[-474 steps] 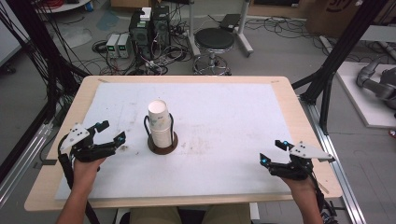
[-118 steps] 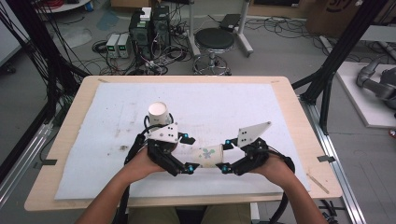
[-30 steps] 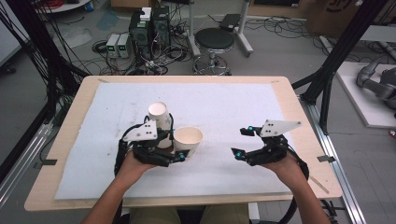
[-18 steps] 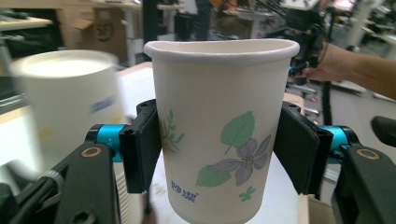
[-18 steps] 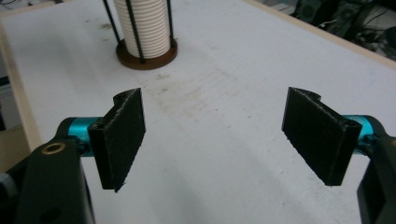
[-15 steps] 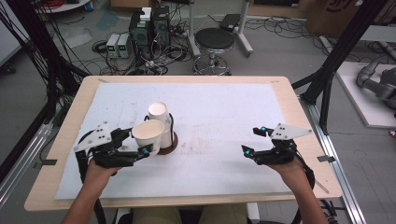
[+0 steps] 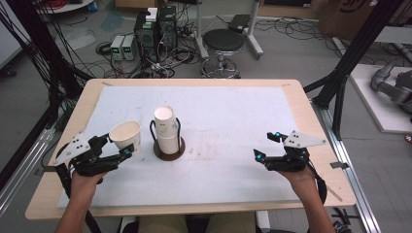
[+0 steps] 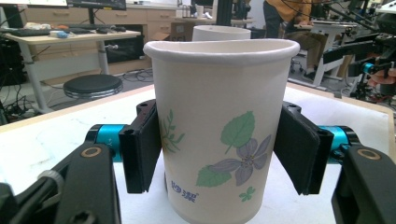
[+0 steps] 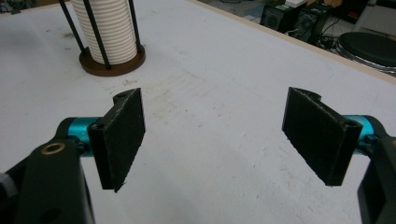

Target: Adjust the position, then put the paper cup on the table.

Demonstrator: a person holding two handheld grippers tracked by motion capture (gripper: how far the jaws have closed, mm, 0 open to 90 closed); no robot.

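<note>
While the left gripper point(image 7: 127, 148) clamps the upright paper cup point(image 7: 125, 135) left of the cup stack point(image 7: 166, 129), the right gripper point(image 7: 266, 146) stands open, well apart

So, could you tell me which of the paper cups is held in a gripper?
The single paper cup, left of the holder's cup stack: the left gripper grips its sides, its leaf-and-flower print facing that gripper's camera.

White paper cup point(image 8: 219, 130) printed with green leaves, purple flower; stack's base point(image 7: 169, 150) brown; claw pads point(image 9: 122, 133) black
</note>
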